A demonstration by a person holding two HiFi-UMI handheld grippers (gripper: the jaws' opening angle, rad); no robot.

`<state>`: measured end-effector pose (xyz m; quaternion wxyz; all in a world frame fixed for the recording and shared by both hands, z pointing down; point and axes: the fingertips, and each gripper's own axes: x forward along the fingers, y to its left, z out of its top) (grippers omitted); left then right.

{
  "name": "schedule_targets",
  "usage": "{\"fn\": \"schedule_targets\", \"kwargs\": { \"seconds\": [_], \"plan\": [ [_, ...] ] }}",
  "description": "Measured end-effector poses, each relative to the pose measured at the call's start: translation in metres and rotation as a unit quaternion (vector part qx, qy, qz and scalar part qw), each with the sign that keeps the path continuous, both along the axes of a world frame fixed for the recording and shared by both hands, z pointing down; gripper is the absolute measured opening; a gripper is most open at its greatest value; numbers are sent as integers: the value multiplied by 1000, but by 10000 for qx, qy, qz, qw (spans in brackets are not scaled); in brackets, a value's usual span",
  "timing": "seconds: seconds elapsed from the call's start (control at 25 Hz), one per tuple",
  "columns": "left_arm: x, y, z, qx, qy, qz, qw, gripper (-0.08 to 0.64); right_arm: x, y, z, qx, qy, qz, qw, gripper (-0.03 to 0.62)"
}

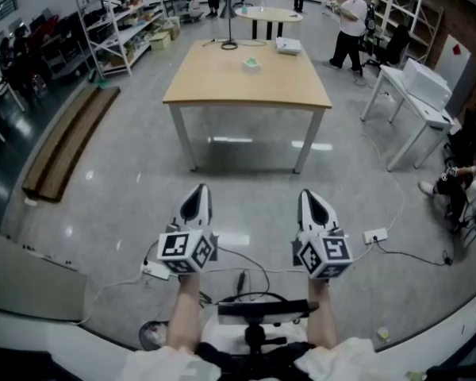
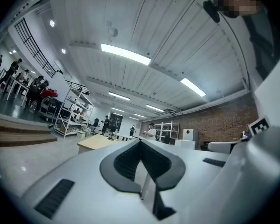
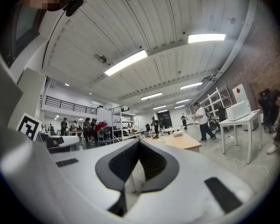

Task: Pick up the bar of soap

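Note:
A small pale green block (image 1: 251, 64), seemingly the bar of soap, lies near the middle of the wooden table (image 1: 222, 86), far ahead of me. Both grippers are held low, close to my body and well short of the table. The left gripper (image 1: 197, 192) points forward with its jaws together and nothing between them. The right gripper (image 1: 310, 194) is held the same way, shut and empty. In the left gripper view the left gripper (image 2: 141, 142) points slightly upward at the ceiling and the distant table. The right gripper (image 3: 139, 142) in its own view does too.
A white box (image 1: 288, 46) and a dark cable loop (image 1: 228, 44) lie at the table's far end. White tables (image 1: 416, 105) stand to the right, wooden benches (image 1: 67, 137) and shelving (image 1: 119, 22) to the left. Power strips (image 1: 375, 235) and cords lie on the floor. People stand at the back.

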<state>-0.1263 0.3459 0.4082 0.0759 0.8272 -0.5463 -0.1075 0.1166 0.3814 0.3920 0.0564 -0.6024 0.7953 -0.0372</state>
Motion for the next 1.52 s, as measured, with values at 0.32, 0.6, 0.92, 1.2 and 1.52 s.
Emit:
{"fn": "schedule_targets", "kwargs": {
  "seconds": [0.32, 0.6, 0.92, 1.2, 1.52],
  "plan": [
    [14, 0, 10, -74, -129, 6, 9999, 6, 14, -2, 13, -68, -176, -37, 9998, 6],
    [23, 3, 15, -116, -155, -203, 9996, 5, 31, -4, 21, -123, -288, -251, 9992, 6],
    [15, 4, 35, -284, 42, -741, 9968, 6, 38, -16, 46, -393, -144, -634, 9971, 6],
    [9, -55, 47, -415, 172, -883, 9951, 5, 46, -69, 58, -487, -143, -641, 9967, 6],
    [46, -219, 73, -558, 185, -373, 9976, 5, 44, -211, 90, -758, 235, -707, 9943, 6]
  ]
}}
